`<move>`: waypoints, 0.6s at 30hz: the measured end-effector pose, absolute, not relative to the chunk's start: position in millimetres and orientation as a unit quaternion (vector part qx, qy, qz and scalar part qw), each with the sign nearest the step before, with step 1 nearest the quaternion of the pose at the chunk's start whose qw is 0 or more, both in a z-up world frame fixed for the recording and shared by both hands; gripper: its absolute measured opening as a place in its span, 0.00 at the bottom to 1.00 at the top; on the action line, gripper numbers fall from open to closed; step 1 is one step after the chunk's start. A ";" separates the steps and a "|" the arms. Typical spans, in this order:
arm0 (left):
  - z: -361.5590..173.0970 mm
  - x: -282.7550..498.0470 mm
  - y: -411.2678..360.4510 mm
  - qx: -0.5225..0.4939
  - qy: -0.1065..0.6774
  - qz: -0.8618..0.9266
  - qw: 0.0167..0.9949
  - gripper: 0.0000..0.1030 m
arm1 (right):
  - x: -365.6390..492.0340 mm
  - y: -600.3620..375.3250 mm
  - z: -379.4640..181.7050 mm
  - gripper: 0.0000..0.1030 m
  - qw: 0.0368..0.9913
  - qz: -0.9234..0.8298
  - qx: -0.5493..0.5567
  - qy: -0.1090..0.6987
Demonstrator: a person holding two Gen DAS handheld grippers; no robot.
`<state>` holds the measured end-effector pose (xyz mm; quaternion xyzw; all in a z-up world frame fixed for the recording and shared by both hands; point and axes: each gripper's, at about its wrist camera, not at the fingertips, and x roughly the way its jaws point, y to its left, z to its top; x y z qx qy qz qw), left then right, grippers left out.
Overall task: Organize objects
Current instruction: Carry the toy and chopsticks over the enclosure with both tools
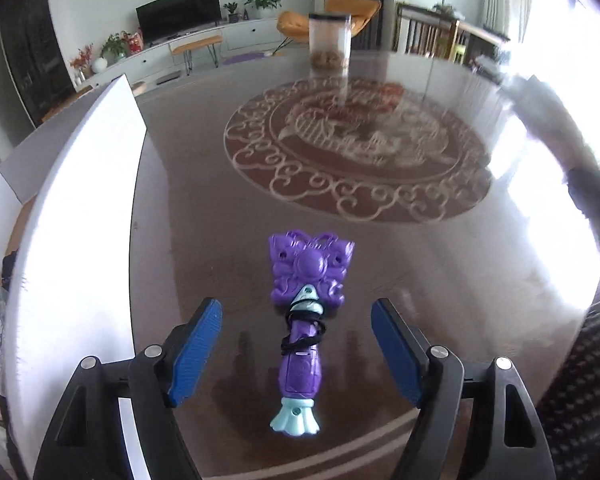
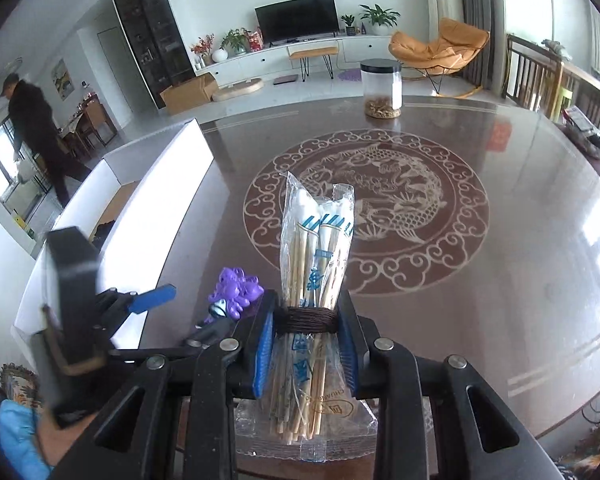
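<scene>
A purple toy wand (image 1: 306, 268) with a pale blue tip and a black cord wound round its handle lies flat on the dark table (image 1: 420, 260). My left gripper (image 1: 296, 308) stands open over it, one blue pad on each side of the handle and neither touching. In the right wrist view the same toy (image 2: 236, 290) shows at the lower left, beside a blue pad (image 2: 152, 297) of the left gripper. My right gripper (image 2: 306, 304) is shut on a bundle of wrapped chopsticks (image 2: 316, 240), tied with brown cord at the grip and held upright above the table.
An open white box (image 1: 80, 220) stands along the table's left side, its flap (image 2: 160, 200) raised. A clear jar with a black lid (image 2: 381, 88) sits at the far edge. A person (image 2: 36, 128) stands far off to the left. A knitted sleeve (image 1: 580, 380) fills the lower right.
</scene>
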<state>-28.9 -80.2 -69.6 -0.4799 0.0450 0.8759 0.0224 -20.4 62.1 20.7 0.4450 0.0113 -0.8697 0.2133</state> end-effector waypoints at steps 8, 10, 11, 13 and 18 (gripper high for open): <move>-69.0 -28.6 -85.8 -0.472 -0.013 0.880 0.048 0.18 | -12.9 79.2 15.2 0.29 0.206 -0.868 0.453 -0.005; -54.3 -20.9 -89.8 -0.455 -0.036 0.888 0.050 0.17 | -12.1 79.7 17.5 0.29 0.210 -0.867 0.452 -0.008; -39.7 -15.1 -94.2 -0.443 -0.055 0.893 0.057 0.17 | -10.6 79.5 19.4 0.29 0.212 -0.867 0.451 -0.007; -17.5 -7.1 -102.7 -0.424 -0.074 0.900 0.066 0.17 | -8.4 76.2 24.9 0.28 0.219 -0.867 0.448 -0.008; 51.9 29.6 -151.3 -0.365 -0.105 0.923 0.057 0.18 | -5.1 48.5 53.1 0.28 0.266 -0.860 0.436 -0.017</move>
